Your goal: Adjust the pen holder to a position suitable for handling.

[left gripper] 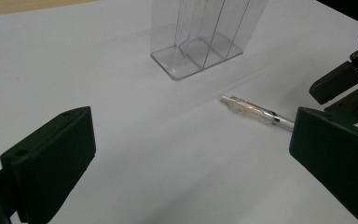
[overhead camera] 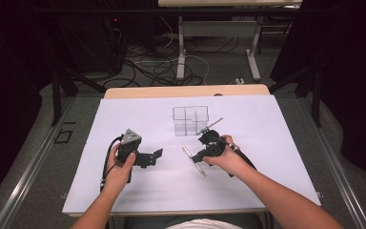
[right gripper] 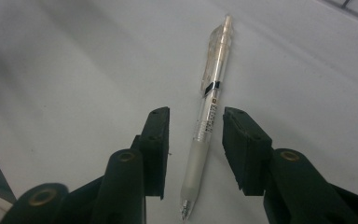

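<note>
looking from our near table edge [overhead camera: 171, 202] toward the clear organizer [overhead camera: 190, 120], we see open white surface all round. our left gripper [overhead camera: 153, 156] rests well left of the organizer, jaws wide, holding nothing. our right gripper [right gripper: 195, 140] tilts down just before the organizer, jaws narrow, straddling without touching the clear pen [right gripper: 209, 107], which lies flat.

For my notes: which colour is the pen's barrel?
Clear, with a frosted whitish grip; the pen shows best in the right gripper view.
</note>
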A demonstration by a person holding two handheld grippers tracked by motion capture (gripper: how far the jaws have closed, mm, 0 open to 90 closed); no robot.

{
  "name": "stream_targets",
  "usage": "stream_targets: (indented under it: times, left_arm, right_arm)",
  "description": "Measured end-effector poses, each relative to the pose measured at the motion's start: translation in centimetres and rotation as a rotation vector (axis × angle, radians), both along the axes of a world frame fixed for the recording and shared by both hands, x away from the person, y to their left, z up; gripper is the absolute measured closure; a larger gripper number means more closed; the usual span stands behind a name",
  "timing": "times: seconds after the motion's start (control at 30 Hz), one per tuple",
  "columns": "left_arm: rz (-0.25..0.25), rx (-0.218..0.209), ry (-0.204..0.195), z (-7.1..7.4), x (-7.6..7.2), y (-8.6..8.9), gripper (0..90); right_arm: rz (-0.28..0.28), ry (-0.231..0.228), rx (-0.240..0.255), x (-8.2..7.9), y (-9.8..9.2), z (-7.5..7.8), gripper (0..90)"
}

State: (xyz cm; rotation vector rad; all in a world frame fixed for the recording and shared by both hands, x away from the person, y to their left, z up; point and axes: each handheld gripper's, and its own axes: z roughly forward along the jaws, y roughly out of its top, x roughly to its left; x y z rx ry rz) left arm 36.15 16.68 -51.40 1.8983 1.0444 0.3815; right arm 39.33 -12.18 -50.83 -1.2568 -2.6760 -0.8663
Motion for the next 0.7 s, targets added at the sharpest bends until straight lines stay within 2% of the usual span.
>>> stream_targets:
  times: [0.03, 0.07, 0.1, 0.13, 0.17, 0.2, 0.23, 0.27, 0.3, 0.33, 0.37, 0.4, 0.43, 0.47, 0.5, 0.53, 0.57, 0.6, 0.63, 0.7]
  left_arm:
    - [-0.002, -0.002, 0.002, 0.0, 0.0, 0.0, 0.3]
    - [-0.002, -0.003, 0.003, 0.0, 0.0, 0.0, 0.3]
    - [-0.003, -0.004, 0.003, 0.0, 0.0, 0.0, 0.4]
    - [-0.004, -0.004, 0.004, 0.0, 0.0, 0.0, 0.4]
    - [-0.004, -0.003, 0.005, -0.1, 0.0, 0.0, 0.4]
    - [-0.004, -0.003, 0.005, -0.1, 0.0, 0.0, 0.4]
    - [-0.006, -0.003, 0.005, -0.1, 0.0, -0.1, 0.4]
    - [-0.007, 0.0, 0.006, -0.1, 0.1, -0.1, 0.4]
    - [-0.007, 0.001, 0.006, -0.1, 0.1, -0.1, 0.4]
    - [-0.004, -0.001, 0.01, -0.1, 0.0, -0.1, 0.4]
    - [-0.002, -0.001, 0.011, -0.1, 0.0, -0.1, 0.4]
    - [-0.005, 0.003, 0.008, -0.1, 0.1, -0.1, 0.4]
    - [-0.005, 0.003, 0.007, -0.1, 0.1, -0.1, 0.4]
    - [-0.005, 0.004, 0.007, -0.1, 0.1, 0.0, 0.4]
    - [-0.005, 0.006, 0.007, -0.1, 0.1, 0.0, 0.4]
    - [-0.002, 0.003, 0.008, -0.1, 0.1, 0.0, 0.4]
    - [0.0, 0.001, 0.008, -0.1, 0.1, 0.0, 0.4]
    - [-0.003, 0.003, 0.007, -0.1, 0.1, 0.0, 0.4]
    - [-0.003, 0.004, 0.007, -0.1, 0.1, 0.1, 0.4]
    - [-0.004, 0.008, 0.01, -0.2, 0.2, 0.1, 0.4]
  right_arm:
    - [-0.009, -0.012, 0.021, 0.1, 0.2, -0.4, 63.7]
    - [-0.015, -0.008, 0.019, 0.1, 0.3, -0.6, 65.5]
    - [-0.013, 0.033, -0.035, 0.1, 0.3, -0.2, 66.4]
    - [0.001, 0.022, -0.041, 0.3, 0.2, -0.4, 67.3]
    - [0.004, 0.04, -0.061, 0.4, 0.2, -0.4, 67.9]
    - [-0.019, 0.055, -0.053, 0.3, 0.3, -0.6, 68.1]
    - [-0.029, 0.031, -0.034, 0.3, 0.4, -0.9, 68.1]
    - [-0.031, 0.034, -0.032, 0.4, 0.5, -1.0, 68.6]
    - [0.012, 0.093, -0.119, 0.7, 0.3, -0.5, 68.8]
    - [-0.019, 0.045, -0.049, 0.6, 0.5, -1.2, 68.8]
    - [-0.014, 0.1, -0.106, 0.6, 0.4, -0.7, 68.8]
    - [-0.011, 0.101, -0.105, 0.7, 0.5, -0.8, 68.8]
    - [-0.038, 0.075, -0.068, 0.7, 0.7, -1.4, 68.7]
    - [-0.039, 0.067, -0.046, 0.7, 0.7, -1.6, 68.4]
    - [-0.03, 0.089, -0.082, 0.7, 0.7, -1.4, 67.5]
    - [-0.031, 0.065, -0.053, 0.7, 0.8, -1.8, 67.4]
    - [-0.032, 0.078, -0.057, 0.7, 0.8, -1.7, 67.5]
    - [-0.005, 0.113, -0.11, 0.9, 0.7, -1.3, 67.4]
    - [0.016, 0.108, -0.128, 1.0, 0.7, -1.4, 67.5]
    - [-0.016, 0.09, -0.096, 0.9, 0.9, -1.8, 67.6]
